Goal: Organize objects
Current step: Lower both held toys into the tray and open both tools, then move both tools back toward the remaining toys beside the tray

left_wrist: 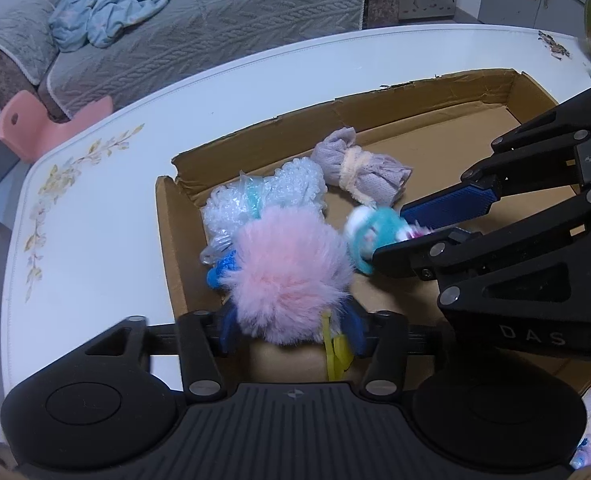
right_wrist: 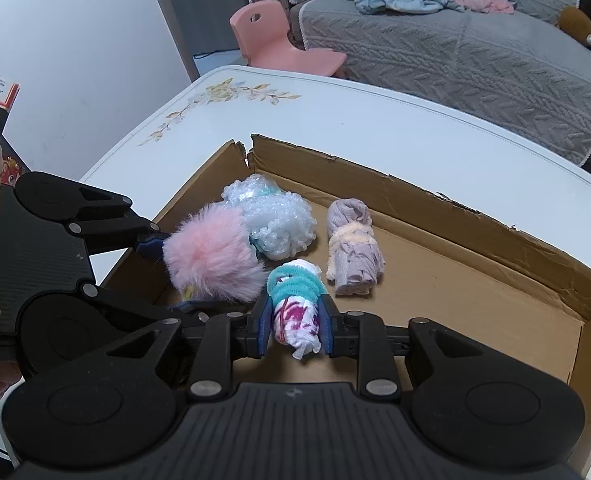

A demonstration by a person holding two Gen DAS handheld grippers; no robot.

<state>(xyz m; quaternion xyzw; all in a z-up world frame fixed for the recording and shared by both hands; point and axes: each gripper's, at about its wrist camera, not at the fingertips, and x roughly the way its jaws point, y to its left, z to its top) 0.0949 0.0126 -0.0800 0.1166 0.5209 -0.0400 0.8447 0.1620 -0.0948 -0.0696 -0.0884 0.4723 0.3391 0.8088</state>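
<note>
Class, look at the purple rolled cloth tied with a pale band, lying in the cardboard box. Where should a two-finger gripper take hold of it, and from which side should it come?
Probably at the pale band around the middle of the purple rolled cloth, coming from above with the fingers across the roll. It lies flat on the floor of the cardboard box, the tied waist looks firmest, and both long sides are clear.

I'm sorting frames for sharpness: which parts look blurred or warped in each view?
Left wrist view: the teal-banded bundle in the right hand-held gripper is smeared by motion blur, while the pink pompom is crisp; the table edge bows from fisheye. Right wrist view: that bundle and the lilac cloth roll are sharp; the cardboard box walls curve.
</note>
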